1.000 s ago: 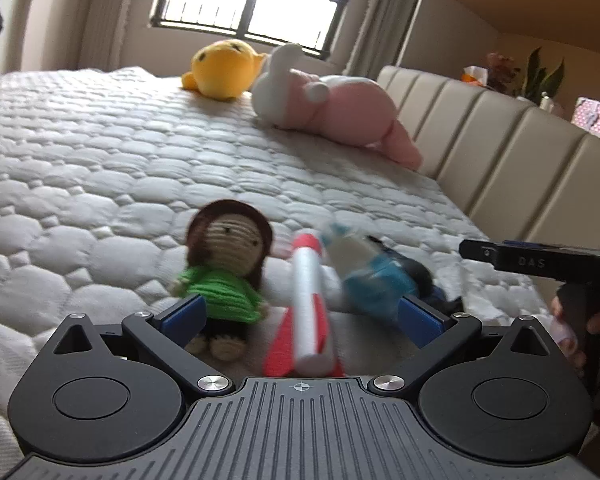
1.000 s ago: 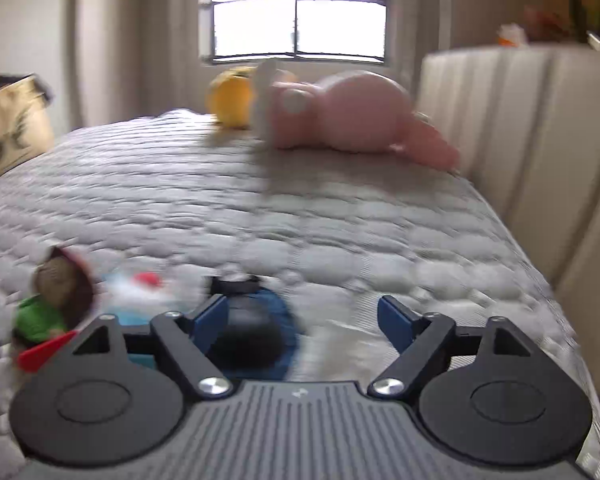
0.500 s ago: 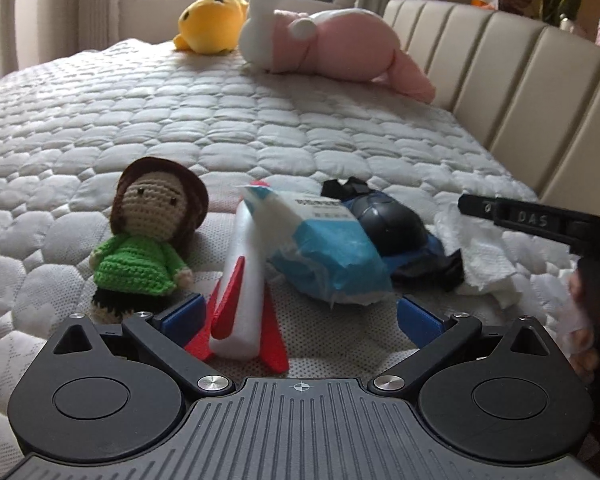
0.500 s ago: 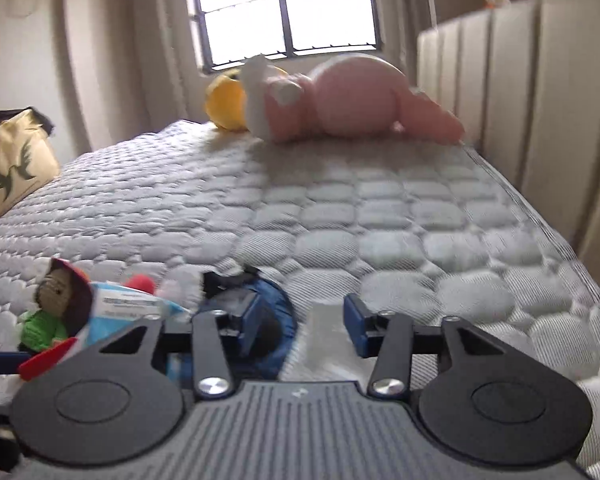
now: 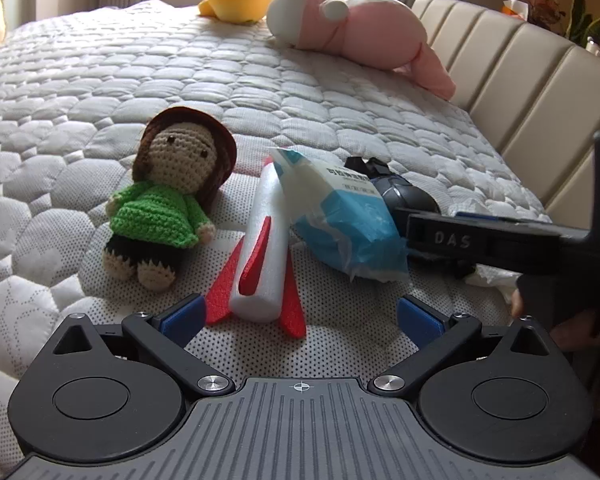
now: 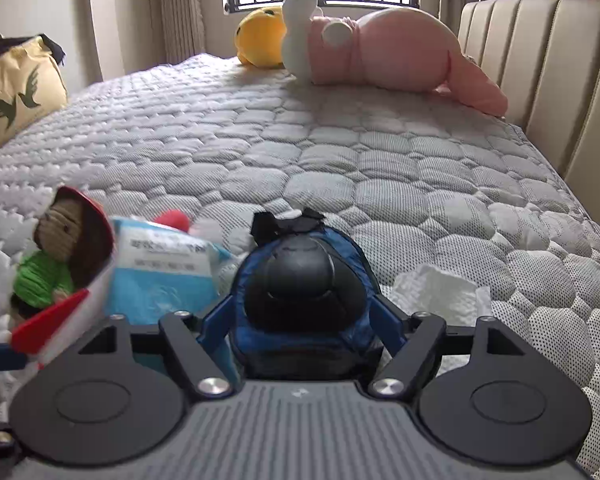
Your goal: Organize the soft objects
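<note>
Left wrist view: on the quilted mattress [image 5: 100, 80], the crochet doll [image 5: 168, 196] lies left of the foam rocket [image 5: 266, 248], and a blue tissue pack [image 5: 340, 216] leans against the rocket's right side. The left gripper [image 5: 298, 316] hangs spread wide, just short of the rocket's fins. Right of the pack, the right gripper [image 6: 302, 324] has its blue fingers pressed against the small blue-and-black backpack [image 6: 300, 276], with crumpled white tissue [image 6: 440, 288] beside it.

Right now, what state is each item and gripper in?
Left gripper: open, holding nothing.
Right gripper: shut on the blue-and-black pouch.
Crochet doll: lying face up on the mattress.
Foam rocket: lying flat.
Tissue pack: leaning on the rocket.
Paper towel: crumpled.
</note>
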`<move>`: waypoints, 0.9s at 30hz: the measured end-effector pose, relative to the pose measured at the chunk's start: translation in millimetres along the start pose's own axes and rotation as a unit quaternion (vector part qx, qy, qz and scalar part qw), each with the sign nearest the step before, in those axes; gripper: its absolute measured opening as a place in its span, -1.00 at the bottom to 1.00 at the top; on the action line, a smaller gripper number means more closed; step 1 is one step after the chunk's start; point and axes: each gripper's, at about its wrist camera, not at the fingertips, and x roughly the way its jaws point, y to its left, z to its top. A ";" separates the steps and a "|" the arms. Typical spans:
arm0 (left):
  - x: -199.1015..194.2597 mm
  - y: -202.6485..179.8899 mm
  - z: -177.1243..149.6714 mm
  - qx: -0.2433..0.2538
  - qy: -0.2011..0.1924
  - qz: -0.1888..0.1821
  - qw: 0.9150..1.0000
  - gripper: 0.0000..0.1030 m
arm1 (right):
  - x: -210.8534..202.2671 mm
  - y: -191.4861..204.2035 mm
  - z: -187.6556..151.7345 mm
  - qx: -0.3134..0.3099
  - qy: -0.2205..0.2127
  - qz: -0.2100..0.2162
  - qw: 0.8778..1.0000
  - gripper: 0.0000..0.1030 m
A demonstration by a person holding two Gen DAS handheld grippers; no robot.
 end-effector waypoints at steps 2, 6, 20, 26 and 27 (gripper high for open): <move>-0.5 1.9 -0.5 -0.004 0.002 -0.004 1.000 1.00 | 9.6 2.2 6.0 0.007 0.010 -0.002 1.000 0.56; -1.5 5.7 -1.5 -0.012 0.006 -0.011 1.000 1.00 | 14.5 -2.3 0.8 0.011 0.008 -0.009 1.000 0.59; 6.4 1.4 -7.4 -0.008 0.026 -0.016 1.000 1.00 | 5.0 -6.2 -8.4 0.001 -0.010 0.002 1.000 0.19; 6.5 1.4 -7.7 -0.010 0.028 -0.016 0.999 1.00 | -0.9 -7.6 -12.6 -0.004 -0.016 0.008 1.000 0.08; 6.2 0.9 -7.5 -0.009 0.028 -0.017 0.999 1.00 | -1.8 -7.8 -13.3 -0.005 -0.017 0.009 1.000 0.07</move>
